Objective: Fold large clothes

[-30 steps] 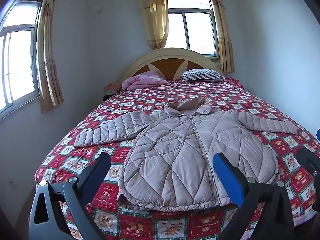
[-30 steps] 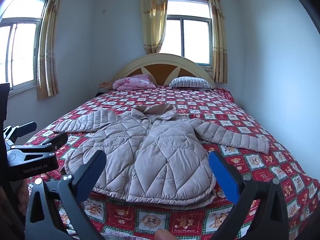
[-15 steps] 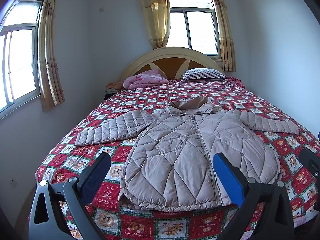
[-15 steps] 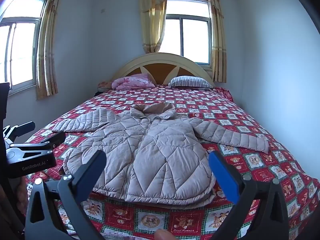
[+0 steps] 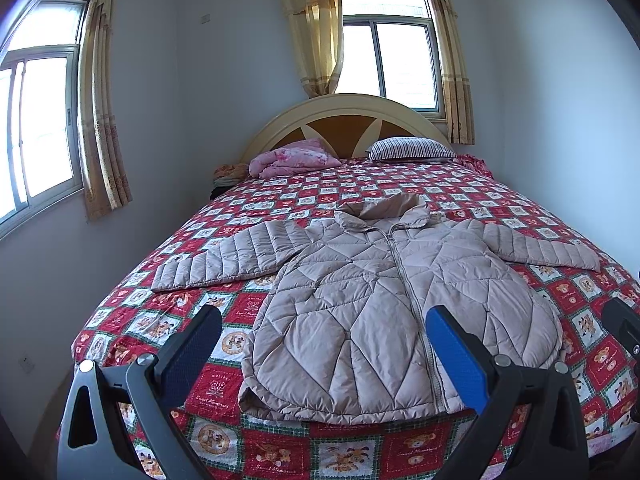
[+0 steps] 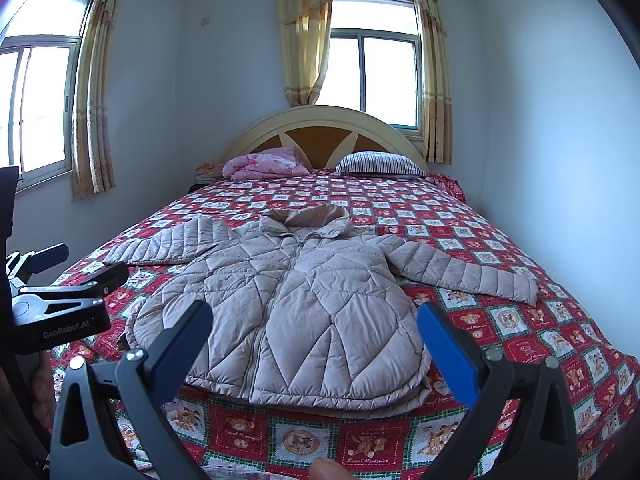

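A beige quilted puffer jacket [image 5: 372, 300] lies flat, front up and zipped, on the bed, sleeves spread to both sides, hem toward me. It also shows in the right wrist view [image 6: 288, 304]. My left gripper [image 5: 324, 320] is open and empty, held in the air before the bed's foot, above the jacket's hem. My right gripper [image 6: 314, 316] is open and empty, likewise short of the hem. The left gripper's body [image 6: 60, 312] shows at the left edge of the right wrist view.
The bed [image 5: 360, 188] has a red patchwork bear quilt. A pink bundle [image 5: 292, 158] and a striped pillow [image 5: 412, 148] lie by the headboard. Walls stand close on both sides, with curtained windows left and behind.
Both grippers have drifted very slightly; the view of the bed shifts a little. The jacket has not moved and both grippers stay open.
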Tool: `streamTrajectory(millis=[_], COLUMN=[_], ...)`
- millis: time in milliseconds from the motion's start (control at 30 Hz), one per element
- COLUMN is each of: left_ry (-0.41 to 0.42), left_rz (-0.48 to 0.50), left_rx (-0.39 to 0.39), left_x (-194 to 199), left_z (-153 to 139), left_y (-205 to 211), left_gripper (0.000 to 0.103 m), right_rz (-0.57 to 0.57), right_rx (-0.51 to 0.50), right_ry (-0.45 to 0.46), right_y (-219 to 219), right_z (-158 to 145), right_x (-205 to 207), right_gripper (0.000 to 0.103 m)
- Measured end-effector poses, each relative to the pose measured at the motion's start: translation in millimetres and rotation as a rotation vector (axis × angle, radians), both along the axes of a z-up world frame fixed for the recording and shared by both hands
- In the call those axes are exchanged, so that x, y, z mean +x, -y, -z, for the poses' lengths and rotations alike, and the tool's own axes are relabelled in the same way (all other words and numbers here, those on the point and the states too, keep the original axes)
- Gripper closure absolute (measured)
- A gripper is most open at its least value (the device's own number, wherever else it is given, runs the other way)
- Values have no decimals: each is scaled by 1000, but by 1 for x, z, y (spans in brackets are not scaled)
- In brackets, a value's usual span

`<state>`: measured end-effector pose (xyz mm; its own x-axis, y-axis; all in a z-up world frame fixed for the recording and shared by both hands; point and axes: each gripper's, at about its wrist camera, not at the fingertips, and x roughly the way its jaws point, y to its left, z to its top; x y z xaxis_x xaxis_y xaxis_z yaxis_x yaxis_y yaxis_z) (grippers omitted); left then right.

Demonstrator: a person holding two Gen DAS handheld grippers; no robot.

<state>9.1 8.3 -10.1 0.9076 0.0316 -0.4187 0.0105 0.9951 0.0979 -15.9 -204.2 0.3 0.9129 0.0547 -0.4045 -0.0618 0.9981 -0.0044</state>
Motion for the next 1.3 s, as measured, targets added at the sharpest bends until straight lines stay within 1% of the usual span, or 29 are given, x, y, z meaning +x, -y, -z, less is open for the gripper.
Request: streamTrajectory(millis=[33,467,633,1300], left_ry=[1,-3,-2,-5], left_rz=[-2,-10,-9,-11], left_rx=[0,1,1,-1], left_x=[0,1,1,2], left_z=[0,0,0,0], left_y=[-1,-3,-3,-5], left_gripper=[1,1,1,1], right_rz=[0,0,-3,-2], right_rx=[-1,0,-2,1], right_ry=[0,-1,-1,-4], right_y=[5,5,8,7], right_z=[6,6,11,8], right_x=[-1,-1,-2,-1], right_gripper=[0,0,0,0])
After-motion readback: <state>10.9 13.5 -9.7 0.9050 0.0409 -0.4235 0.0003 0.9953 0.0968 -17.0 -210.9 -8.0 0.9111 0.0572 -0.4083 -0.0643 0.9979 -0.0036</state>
